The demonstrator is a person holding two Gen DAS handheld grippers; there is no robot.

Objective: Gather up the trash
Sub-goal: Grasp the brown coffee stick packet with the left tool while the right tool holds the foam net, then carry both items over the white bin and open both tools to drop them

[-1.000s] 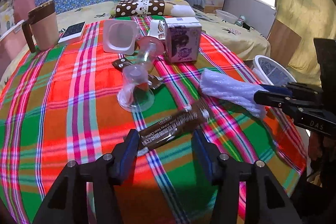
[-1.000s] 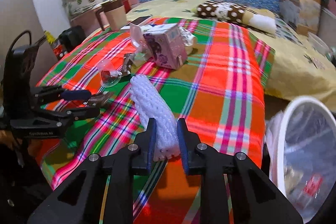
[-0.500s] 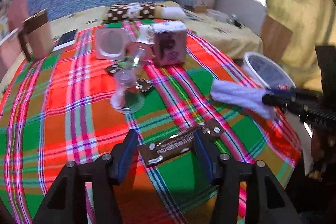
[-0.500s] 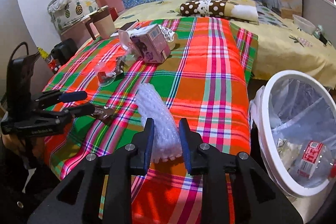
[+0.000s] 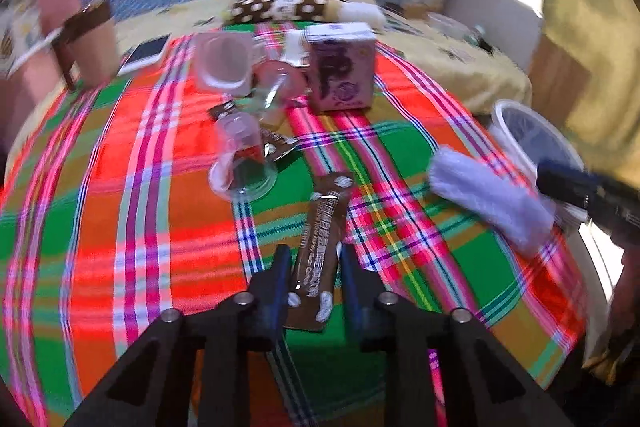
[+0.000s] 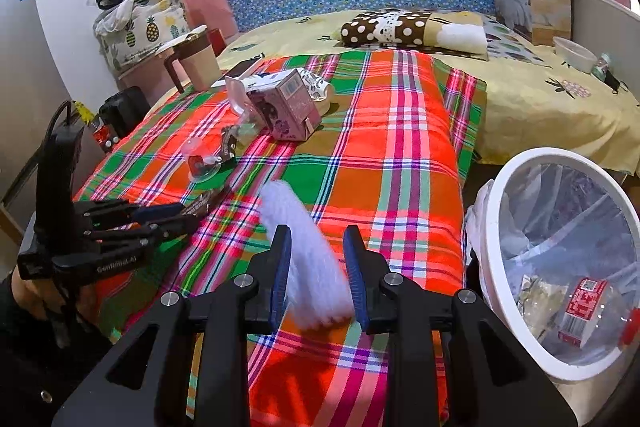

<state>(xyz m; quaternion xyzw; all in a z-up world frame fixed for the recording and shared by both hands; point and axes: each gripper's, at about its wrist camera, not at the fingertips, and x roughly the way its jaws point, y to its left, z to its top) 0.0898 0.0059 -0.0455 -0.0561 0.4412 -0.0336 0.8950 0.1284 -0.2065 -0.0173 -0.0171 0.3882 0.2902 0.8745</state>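
Left gripper jaws just closing, pinched on brown wrapper lying on plaid cloth. Right gripper jaws just opening, parted around white foam roll, gaps either side, roll tilted near cloth edge. White bin just beside, trash inside.

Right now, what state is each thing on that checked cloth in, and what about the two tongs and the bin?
Left tongs: just been closing, brown wrapper between them.
Brown wrapper: lying flat on the cloth.
Right tongs: just been opening, white foam roll between them.
White foam roll: tilted, blurred.
Purple carton: standing.
Clear cup: tipped on its side.
Bin: open, partly filled.
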